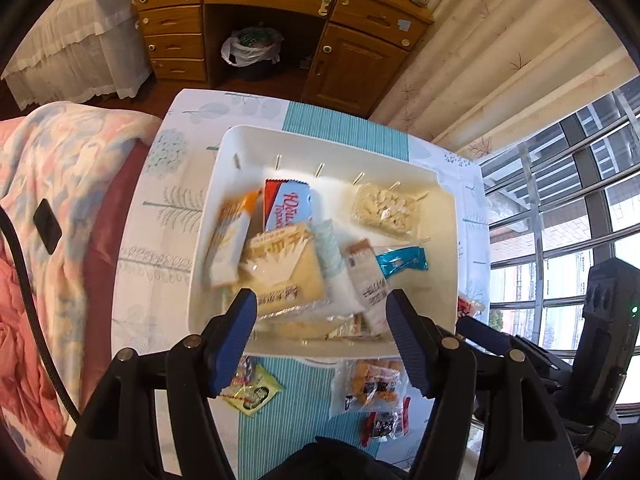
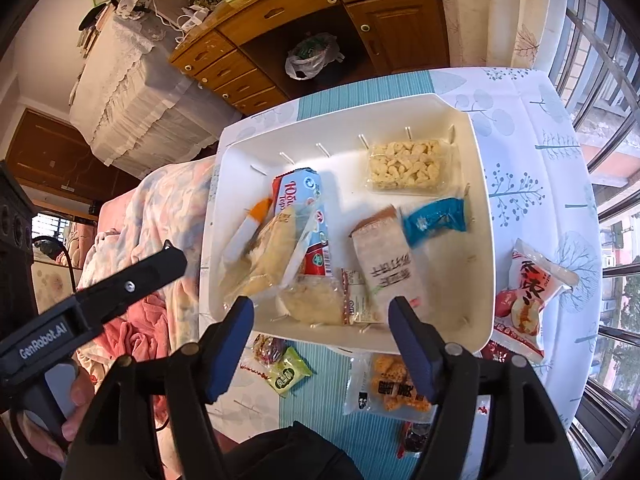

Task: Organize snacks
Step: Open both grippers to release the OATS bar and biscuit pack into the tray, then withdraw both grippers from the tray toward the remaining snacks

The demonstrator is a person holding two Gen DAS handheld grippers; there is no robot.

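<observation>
Leaf-print cloth covers your surface (image 2: 520,128), with the white tray (image 2: 478,184) mid-frame already piled with snack packets (image 2: 384,268). Both your left gripper (image 1: 322,330) and right gripper (image 2: 322,332) hover at its near rim, jaws wide apart, holding nothing. Orange puffs bag (image 2: 394,386) lies below, outside the tray.

this is a bedroom in a home. a bed with a soft flowery blanket (image 1: 60,184) sits at 9 o'clock. a wooden desk with drawers (image 1: 276,28) stands at 12 o'clock. a big window with bars (image 1: 568,208) is at 3 o'clock.
</observation>
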